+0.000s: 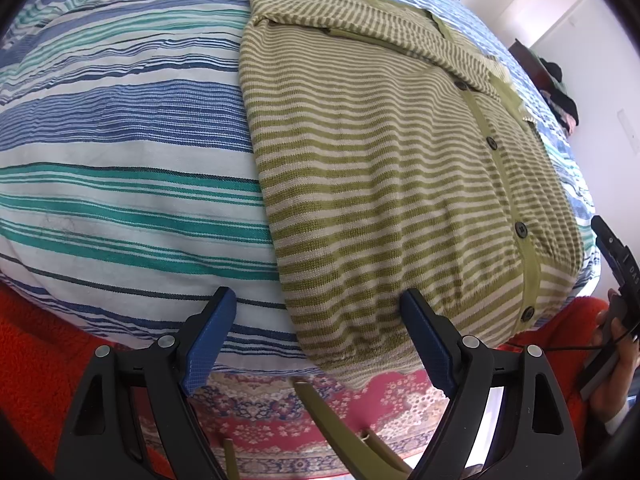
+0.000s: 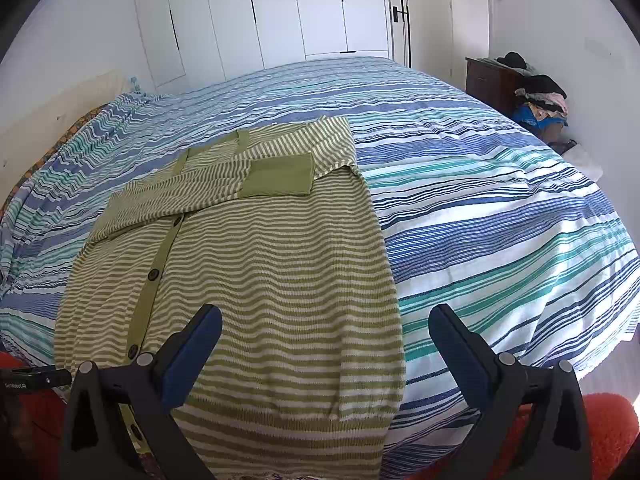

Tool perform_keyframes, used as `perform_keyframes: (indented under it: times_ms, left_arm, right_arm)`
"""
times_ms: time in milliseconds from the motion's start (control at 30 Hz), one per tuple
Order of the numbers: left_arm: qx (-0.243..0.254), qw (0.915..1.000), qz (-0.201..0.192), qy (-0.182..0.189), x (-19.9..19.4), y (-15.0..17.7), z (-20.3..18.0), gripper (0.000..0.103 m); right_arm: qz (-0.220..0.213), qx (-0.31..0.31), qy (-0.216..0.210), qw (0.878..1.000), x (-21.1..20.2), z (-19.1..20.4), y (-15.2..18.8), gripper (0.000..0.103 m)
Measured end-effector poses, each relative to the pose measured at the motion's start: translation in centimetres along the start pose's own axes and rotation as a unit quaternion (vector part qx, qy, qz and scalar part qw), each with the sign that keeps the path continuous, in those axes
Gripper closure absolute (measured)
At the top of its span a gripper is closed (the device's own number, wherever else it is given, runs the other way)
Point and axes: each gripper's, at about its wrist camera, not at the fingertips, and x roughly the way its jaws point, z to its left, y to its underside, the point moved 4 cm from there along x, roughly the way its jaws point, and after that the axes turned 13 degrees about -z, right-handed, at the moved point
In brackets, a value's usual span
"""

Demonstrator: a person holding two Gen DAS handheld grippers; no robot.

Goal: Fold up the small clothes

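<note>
Nearest the lens, the cardigan's ribbed hem (image 2: 280, 420) hangs over the bed's near edge, the green-and-cream striped cardigan (image 1: 380, 168) lying buttoned and flat on the striped bedspread (image 2: 500, 208), both sleeves already folded across its chest. Left gripper (image 1: 320, 344) and right gripper (image 2: 324, 356) hover over that hem, jaws wide apart and empty, one at each lower corner. Judging by this, the sleeve fold is done; next each gripper would need to pinch a hem corner and carry it toward the collar. Beyond stand white wardrobe doors (image 2: 280, 12).
</note>
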Motion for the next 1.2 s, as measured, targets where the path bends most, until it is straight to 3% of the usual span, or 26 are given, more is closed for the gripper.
perform_keyframes:
  times_ms: [1067,1200]
  left_arm:
    - [0.001,1.0,-0.002,0.0,-0.3,-0.1,-0.1,0.017]
    - [-0.058,0.9978,-0.016,0.025,-1.9,-1.4,2.3,0.017]
  right_arm:
    - [-0.001,0.001,0.001,1.0,0.0,-0.1,-0.1,0.001]
    - [0.002,0.014,-0.003,1.0,-0.1,-0.5,-0.3,0.001]
